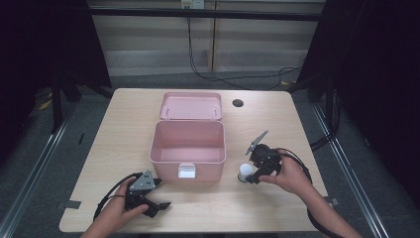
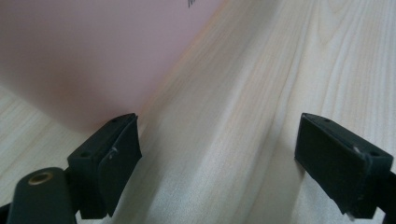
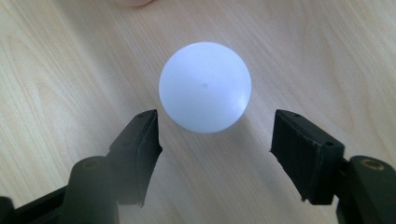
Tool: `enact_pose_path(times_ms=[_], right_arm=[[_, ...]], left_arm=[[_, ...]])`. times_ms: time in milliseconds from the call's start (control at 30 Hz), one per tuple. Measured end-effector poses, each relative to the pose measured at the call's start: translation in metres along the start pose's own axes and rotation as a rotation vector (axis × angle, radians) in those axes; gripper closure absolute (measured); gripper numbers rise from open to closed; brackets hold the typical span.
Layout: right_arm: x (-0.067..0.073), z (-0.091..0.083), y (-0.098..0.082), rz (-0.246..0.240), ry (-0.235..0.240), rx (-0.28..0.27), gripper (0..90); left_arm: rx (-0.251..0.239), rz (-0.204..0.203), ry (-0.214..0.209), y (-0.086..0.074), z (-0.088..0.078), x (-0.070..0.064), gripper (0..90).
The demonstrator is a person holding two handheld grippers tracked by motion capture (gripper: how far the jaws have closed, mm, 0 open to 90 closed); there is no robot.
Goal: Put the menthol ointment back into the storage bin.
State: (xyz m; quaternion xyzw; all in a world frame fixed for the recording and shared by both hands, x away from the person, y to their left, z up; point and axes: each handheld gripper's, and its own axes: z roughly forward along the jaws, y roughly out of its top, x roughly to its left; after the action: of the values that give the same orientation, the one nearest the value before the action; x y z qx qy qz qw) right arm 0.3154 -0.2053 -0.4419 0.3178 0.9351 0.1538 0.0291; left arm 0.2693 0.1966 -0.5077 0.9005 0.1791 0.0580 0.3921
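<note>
A pink box [image 1: 171, 166] stands open in the middle of the wooden table, its lid [image 1: 190, 105] folded back and its inside bare. To the right of its front corner stands a small white round object [image 1: 244, 171]. My right gripper [image 1: 251, 172] is open right beside it. In the right gripper view the white object [image 3: 204, 87] lies just beyond the tips of the open right gripper [image 3: 215, 135], not between them. My left gripper [image 1: 161, 193] rests open near the table's front left. The left gripper [image 2: 217, 140] has bare wood between its jaws and the pink box [image 2: 93, 56] close ahead.
A white latch [image 1: 186, 171] sits on the box's front wall. A dark round cable hole [image 1: 237, 103] is in the table's far right part. Black cables run over the floor behind the table. Dark curtains hang at both sides.
</note>
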Motion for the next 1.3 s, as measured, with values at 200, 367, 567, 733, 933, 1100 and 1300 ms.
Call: enact_pose_path(times_ms=[200, 367, 567, 733, 933, 1100, 1300], right_arm=[[0.001, 0.001, 0.008, 0.008, 0.025, 0.026, 40.5], [0.001, 0.001, 0.015, -0.001, 0.030, 0.055, 42.6], [0.004, 0.004, 0.022, -0.018, 0.033, 0.092, 44.6], [0.005, 0.005, 0.026, -0.023, 0.026, 0.097, 46.7], [0.004, 0.004, 0.028, -0.020, 0.023, 0.092, 50.0], [0.004, 0.004, 0.029, -0.015, 0.021, 0.099, 50.7], [0.004, -0.006, 0.032, -0.007, 0.017, 0.110, 50.9]], left_arm=[[0.000, 0.001, 0.001, 0.000, 0.000, 0.000, 13.5], [-0.001, -0.002, -0.001, 0.000, 0.000, 0.000, 13.4], [-0.002, 0.000, -0.002, 0.000, 0.000, 0.000, 13.4], [-0.002, -0.001, -0.002, 0.000, 0.000, 0.000, 13.3], [-0.001, -0.003, -0.003, 0.000, 0.000, 0.000, 13.3], [-0.003, 0.000, -0.002, 0.000, 0.000, 0.000, 13.3], [-0.002, -0.002, -0.002, 0.000, 0.000, 0.000, 13.3]])
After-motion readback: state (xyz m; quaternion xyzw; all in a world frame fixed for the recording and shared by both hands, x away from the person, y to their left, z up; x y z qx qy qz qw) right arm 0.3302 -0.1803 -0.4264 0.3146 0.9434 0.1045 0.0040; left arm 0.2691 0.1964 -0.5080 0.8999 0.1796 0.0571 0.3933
